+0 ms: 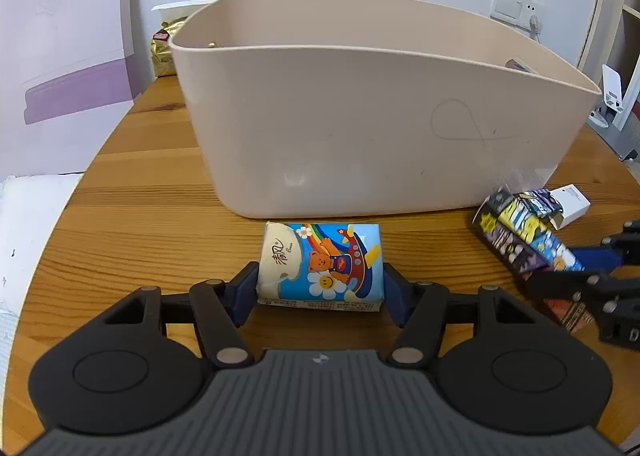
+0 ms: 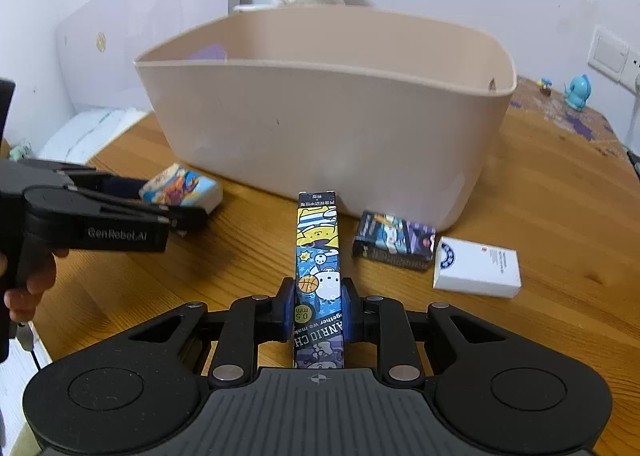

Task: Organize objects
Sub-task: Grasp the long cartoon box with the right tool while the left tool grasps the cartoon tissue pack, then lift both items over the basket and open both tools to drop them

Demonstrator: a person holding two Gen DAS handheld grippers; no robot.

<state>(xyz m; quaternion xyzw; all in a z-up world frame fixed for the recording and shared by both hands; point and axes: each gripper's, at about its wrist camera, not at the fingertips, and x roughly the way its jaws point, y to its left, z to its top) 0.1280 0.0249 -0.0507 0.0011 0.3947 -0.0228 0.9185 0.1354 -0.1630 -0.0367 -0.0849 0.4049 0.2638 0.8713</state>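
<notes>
Wooden tabletop [image 1: 132, 224]: carried everything; a bump could have slid loose items toward its edge.
Bin [image 1: 360, 128]: beige, tall-walled, just behind both held items; either load could have clipped its near rim if lifted too low, and a knock might have shoved the bin back.
Left hand-held gripper [image 1: 320, 280]: pads pressed on both ends of the tissue pack, low by the tabletop.
Right hand-held gripper [image 2: 318, 306]: clamped on the pen box near its rear half.
Pen box [image 2: 318, 256]: long, with its front end reaching far ahead of the pads; it could have pivoted or drooped on lifting.
Tissue pack [image 1: 322, 266]: soft, so it might have squashed and slipped out.
White box [image 2: 476, 268]: beside a small dark box [image 2: 394, 240], near the right hand-held gripper's path; a swing could have nudged them.
</notes>
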